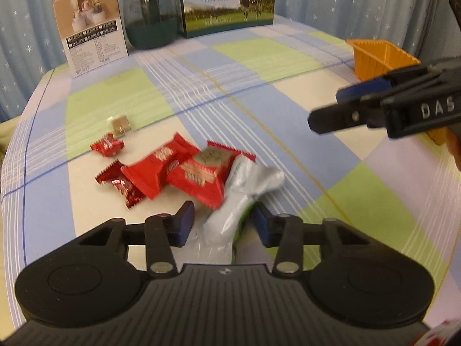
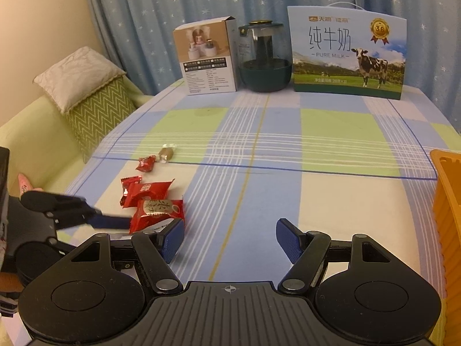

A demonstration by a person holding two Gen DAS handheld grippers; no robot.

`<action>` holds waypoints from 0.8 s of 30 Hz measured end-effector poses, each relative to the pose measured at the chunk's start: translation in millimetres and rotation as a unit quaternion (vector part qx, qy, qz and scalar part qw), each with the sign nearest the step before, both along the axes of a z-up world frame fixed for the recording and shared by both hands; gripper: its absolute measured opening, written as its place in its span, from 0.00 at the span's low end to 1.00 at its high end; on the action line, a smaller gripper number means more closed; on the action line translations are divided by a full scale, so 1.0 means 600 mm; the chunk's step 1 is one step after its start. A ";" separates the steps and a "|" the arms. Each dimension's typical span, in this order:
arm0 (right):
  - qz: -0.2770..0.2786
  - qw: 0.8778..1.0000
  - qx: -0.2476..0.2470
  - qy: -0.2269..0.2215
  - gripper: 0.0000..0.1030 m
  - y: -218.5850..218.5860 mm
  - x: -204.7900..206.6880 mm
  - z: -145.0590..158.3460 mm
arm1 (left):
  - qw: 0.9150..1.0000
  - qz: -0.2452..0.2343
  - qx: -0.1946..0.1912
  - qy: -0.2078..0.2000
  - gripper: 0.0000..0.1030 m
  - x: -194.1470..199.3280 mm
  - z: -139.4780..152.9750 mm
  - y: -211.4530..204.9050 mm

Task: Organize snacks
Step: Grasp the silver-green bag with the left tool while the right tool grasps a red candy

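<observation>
Several snacks lie on the checked tablecloth: a silver-green packet [image 1: 245,190], red packets [image 1: 201,170] [image 2: 155,210], a small red candy [image 1: 108,145] [image 2: 145,163] and a brown candy [image 1: 119,124] [image 2: 166,153]. My left gripper [image 1: 223,220] is open, its blue pads on either side of the silver-green packet's near end. My right gripper [image 2: 229,239] is open and empty over bare cloth, right of the snacks; it also shows at the right of the left wrist view [image 1: 343,106]. An orange basket [image 1: 377,57] [image 2: 446,216] stands at the table's right.
At the back of the table stand a white product box [image 2: 206,57], a dark glass jar [image 2: 265,57] and a milk carton [image 2: 348,54]. A blue starred curtain hangs behind. A sofa with a green cushion [image 2: 95,115] is left of the table.
</observation>
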State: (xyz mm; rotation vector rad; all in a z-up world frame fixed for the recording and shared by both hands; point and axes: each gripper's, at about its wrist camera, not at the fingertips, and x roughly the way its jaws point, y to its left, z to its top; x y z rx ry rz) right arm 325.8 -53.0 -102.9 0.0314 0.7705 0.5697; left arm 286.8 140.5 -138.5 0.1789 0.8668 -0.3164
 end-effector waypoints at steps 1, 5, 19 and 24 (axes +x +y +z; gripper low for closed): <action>-0.001 1.000 0.000 0.000 0.69 0.000 0.000 0.000 | 1.000 0.001 -0.001 0.003 0.34 -0.002 0.001 -0.001; -0.002 1.000 0.003 0.003 0.69 0.001 -0.001 0.000 | 1.000 0.019 -0.009 0.018 0.25 -0.021 0.009 -0.009; 0.072 0.997 0.006 -0.011 0.69 0.057 -0.006 -0.019 | 0.979 0.202 -0.026 -0.019 0.24 -0.101 0.060 0.070; 0.084 0.996 0.029 -0.003 0.69 0.100 0.007 -0.030 | 0.967 0.254 -0.028 -0.005 0.24 -0.092 0.046 0.113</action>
